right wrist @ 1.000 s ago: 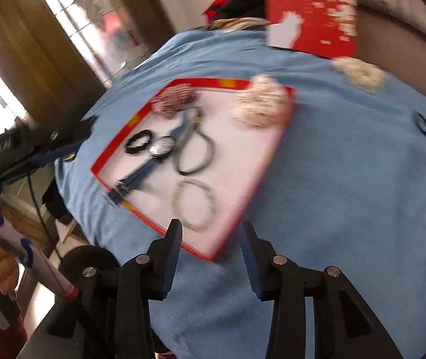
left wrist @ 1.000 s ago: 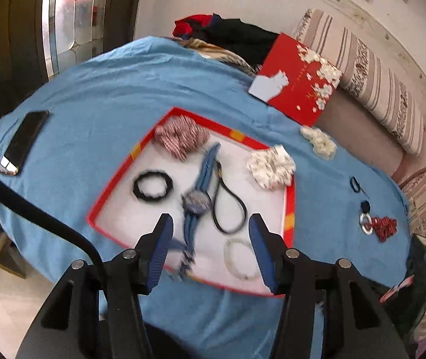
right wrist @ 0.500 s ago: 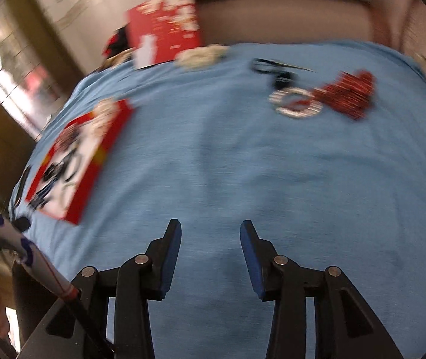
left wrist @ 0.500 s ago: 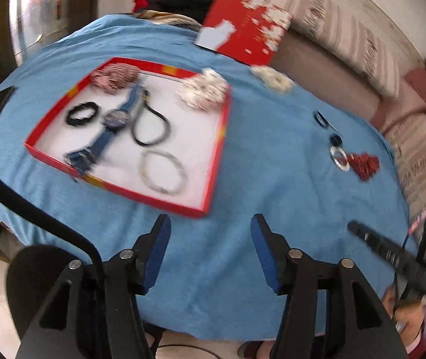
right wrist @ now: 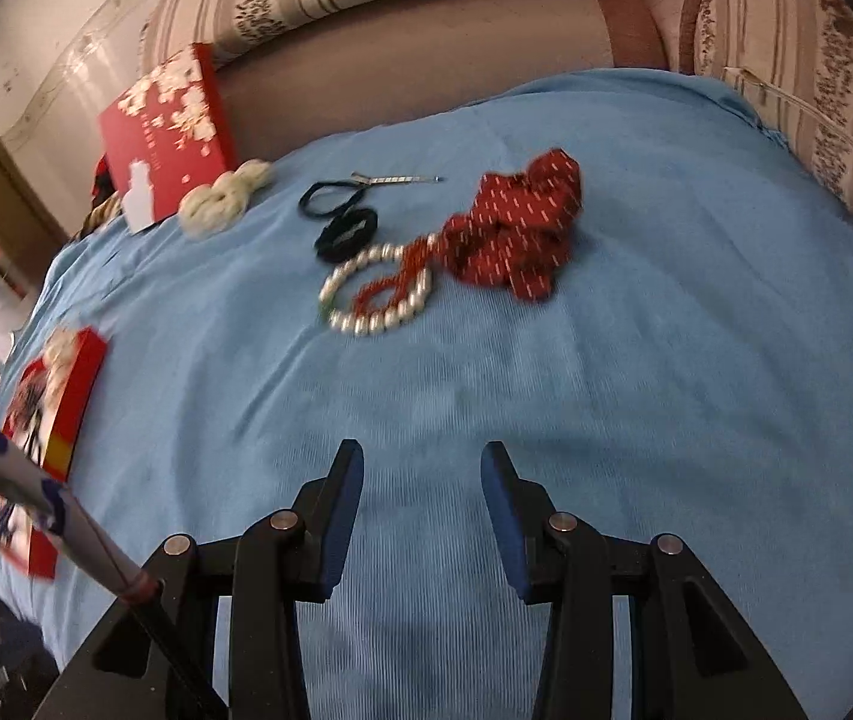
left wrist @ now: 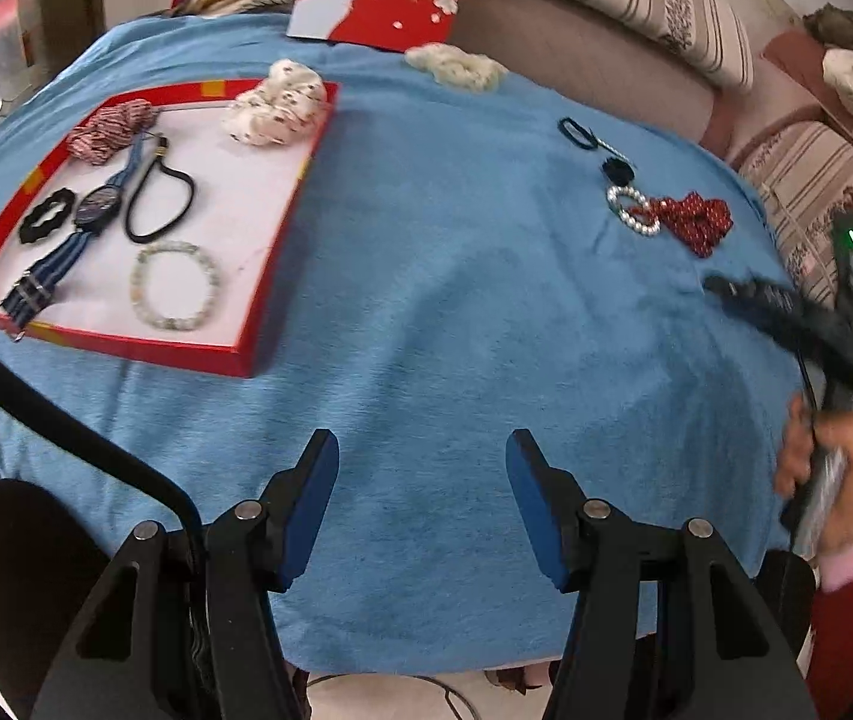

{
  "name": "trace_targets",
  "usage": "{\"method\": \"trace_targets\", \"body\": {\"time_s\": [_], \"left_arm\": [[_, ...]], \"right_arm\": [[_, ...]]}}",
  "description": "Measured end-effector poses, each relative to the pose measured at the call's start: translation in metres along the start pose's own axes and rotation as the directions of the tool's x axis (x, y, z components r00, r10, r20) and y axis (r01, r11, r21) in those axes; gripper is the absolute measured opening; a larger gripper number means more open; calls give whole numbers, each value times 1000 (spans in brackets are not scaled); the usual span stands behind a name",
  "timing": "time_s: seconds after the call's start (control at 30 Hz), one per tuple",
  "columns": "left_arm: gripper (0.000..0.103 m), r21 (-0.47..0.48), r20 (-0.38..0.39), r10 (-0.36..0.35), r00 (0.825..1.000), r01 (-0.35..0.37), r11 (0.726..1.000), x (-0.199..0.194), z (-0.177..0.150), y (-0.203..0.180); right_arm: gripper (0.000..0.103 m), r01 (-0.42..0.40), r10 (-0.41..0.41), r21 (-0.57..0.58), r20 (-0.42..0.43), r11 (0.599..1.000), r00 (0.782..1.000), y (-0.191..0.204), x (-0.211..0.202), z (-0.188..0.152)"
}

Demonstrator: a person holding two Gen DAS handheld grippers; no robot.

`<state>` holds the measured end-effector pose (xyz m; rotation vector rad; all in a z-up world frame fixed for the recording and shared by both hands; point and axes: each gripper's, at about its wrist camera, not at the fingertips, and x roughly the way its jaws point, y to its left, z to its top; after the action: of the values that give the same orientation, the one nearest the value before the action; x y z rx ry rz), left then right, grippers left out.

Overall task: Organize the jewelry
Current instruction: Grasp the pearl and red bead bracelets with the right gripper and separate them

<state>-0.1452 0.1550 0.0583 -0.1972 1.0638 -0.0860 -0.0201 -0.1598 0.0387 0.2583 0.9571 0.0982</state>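
We see the blue cloth (left wrist: 456, 276) covering the table. The red tray (left wrist: 282, 228) at its left edge holds a watch (left wrist: 96, 210) and bracelet (left wrist: 174, 288). Near the right edge lie a red scrunchie (right wrist: 522, 234) and pearl bracelet (right wrist: 366, 300), touching. Our left gripper (left wrist: 420, 480) and right gripper (right wrist: 420, 492) hover at the near edge, jaws apart, empty.

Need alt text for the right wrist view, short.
Open, empty right claw hovers over a blue tablecloth, facing loose jewelry: a white pearl bracelet overlapping a red bead strand, red patterned scrunchie, two black hair ties. Red-rimmed tray at far left.
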Motion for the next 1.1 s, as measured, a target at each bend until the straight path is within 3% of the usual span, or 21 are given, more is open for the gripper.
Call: {"method": "trace_targets", "body": {"time_s": [0.17, 0.33, 0.37, 0.4, 0.47, 0.6, 0.73, 0.83, 0.97, 1.1], "left_arm": [[57, 24, -9, -3, 1000, 3, 1000, 10, 5, -4], [57, 38, -19, -2, 1000, 2, 999, 16, 9, -4], [57, 36, -22, -1, 1000, 2, 999, 17, 10, -3], [57, 34, -24, -2, 1000, 3, 999, 18, 10, -3], [57, 27, -30, -1, 1000, 1, 1000, 20, 11, -1], [57, 11, -38, -5, 999, 6, 1000, 21, 10, 3], [57, 16, -27, -5, 1000, 6, 1000, 16, 9, 3], [57, 16, -20, -11, 1000, 11, 1000, 12, 8, 3], [57, 24, -30, -21, 999, 22, 999, 12, 6, 0], [57, 50, -46, -44, 998, 47, 998, 15, 7, -10]], "right_arm": [[44, 14, -13, 32, -11, 999, 1000, 1, 41, 41], [33, 66, -64, 58, -28, 996, 998, 4, 79, 65], [24, 65, -64, 60, -27, 996, 998, 4, 82, 68], [11, 38, -36, 66, -38, 997, 999, 5, 83, 70], [10, -41, 48, 91, -72, 995, 996, 9, 83, 70], [10, -169, 179, 78, -144, 982, 973, 20, 73, 44], [10, -300, 313, 88, -218, 950, 925, 29, 47, -3], [11, -352, 363, 92, -252, 932, 897, 31, 30, -42], [11, -378, 391, 102, -250, 920, 886, 21, 7, -75], [12, -334, 339, 61, -240, 941, 910, 18, -10, -83]]}}
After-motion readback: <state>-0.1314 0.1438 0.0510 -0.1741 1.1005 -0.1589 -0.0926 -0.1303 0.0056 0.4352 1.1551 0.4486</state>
